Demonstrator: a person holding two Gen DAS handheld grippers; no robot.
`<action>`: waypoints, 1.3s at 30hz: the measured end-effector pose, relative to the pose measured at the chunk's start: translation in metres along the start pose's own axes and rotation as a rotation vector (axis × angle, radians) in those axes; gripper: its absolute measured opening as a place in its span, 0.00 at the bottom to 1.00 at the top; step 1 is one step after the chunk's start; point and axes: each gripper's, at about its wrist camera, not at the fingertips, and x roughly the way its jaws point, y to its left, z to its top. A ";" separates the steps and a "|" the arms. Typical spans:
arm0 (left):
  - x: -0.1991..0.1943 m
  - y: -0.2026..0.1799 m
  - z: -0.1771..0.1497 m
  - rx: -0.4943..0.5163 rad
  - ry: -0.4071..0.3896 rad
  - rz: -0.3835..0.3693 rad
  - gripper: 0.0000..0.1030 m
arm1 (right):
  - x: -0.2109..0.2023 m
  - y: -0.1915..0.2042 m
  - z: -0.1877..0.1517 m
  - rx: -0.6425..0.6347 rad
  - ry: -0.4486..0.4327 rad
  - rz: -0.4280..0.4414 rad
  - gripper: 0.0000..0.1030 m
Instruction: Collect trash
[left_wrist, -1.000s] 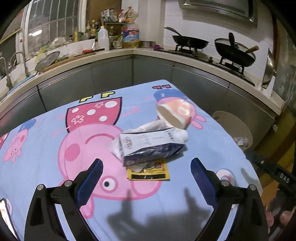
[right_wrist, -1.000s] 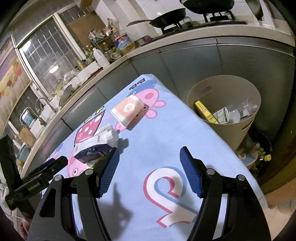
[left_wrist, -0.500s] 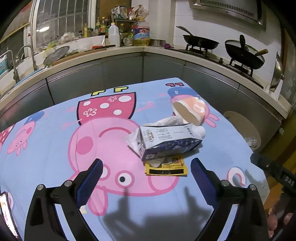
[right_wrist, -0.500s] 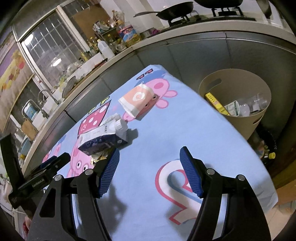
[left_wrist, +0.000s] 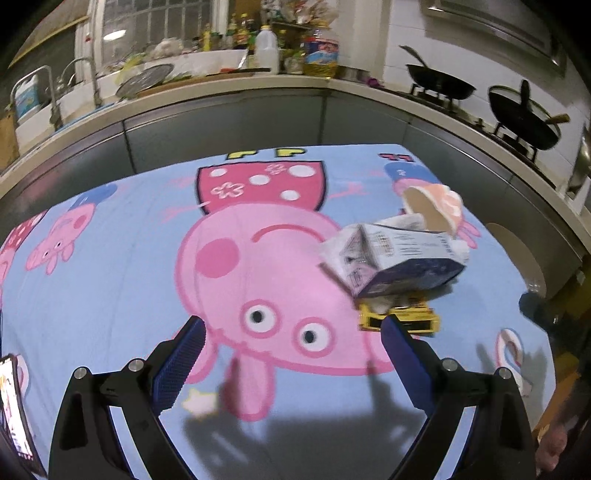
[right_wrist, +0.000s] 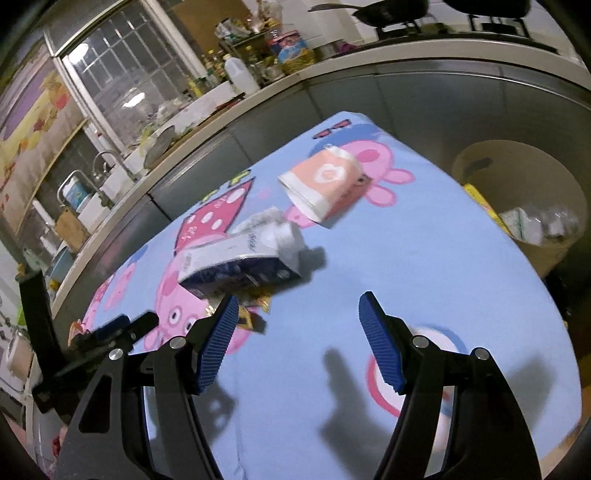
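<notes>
**Left wrist and right wrist views: both tools empty over the trash pile**

Left wrist view: left tool has its jaws spread wide with nothing between them, above a cartoon-pig cloth covering the counter. Trash lies up and to the right of the tool. A crumpled milk carton rests on its side, partly on top of a yellow wrapper. Behind the carton, touching or just beside it, a peach paper cup lies tipped over, mouth toward the camera. Picture is motion-blurred.

Right wrist view: right tool likewise stands wide apart and holds nothing. Carton sits just beyond its left finger, with the wrapper under the carton's near edge. Cup lies farther back, apart from the carton in this view. A beige bin stands off the cloth's right edge, with some trash inside. The left tool's dark frame shows at lower left.
</notes>
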 end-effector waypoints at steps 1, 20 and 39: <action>0.001 0.005 -0.001 -0.011 0.005 0.003 0.93 | 0.004 0.000 0.005 0.004 0.002 0.010 0.66; -0.022 0.059 0.002 -0.133 -0.029 0.040 0.92 | 0.063 0.084 -0.003 -0.040 0.224 0.394 0.66; -0.022 0.056 0.011 -0.160 -0.017 0.036 0.93 | 0.086 0.032 0.037 0.077 0.139 0.320 0.63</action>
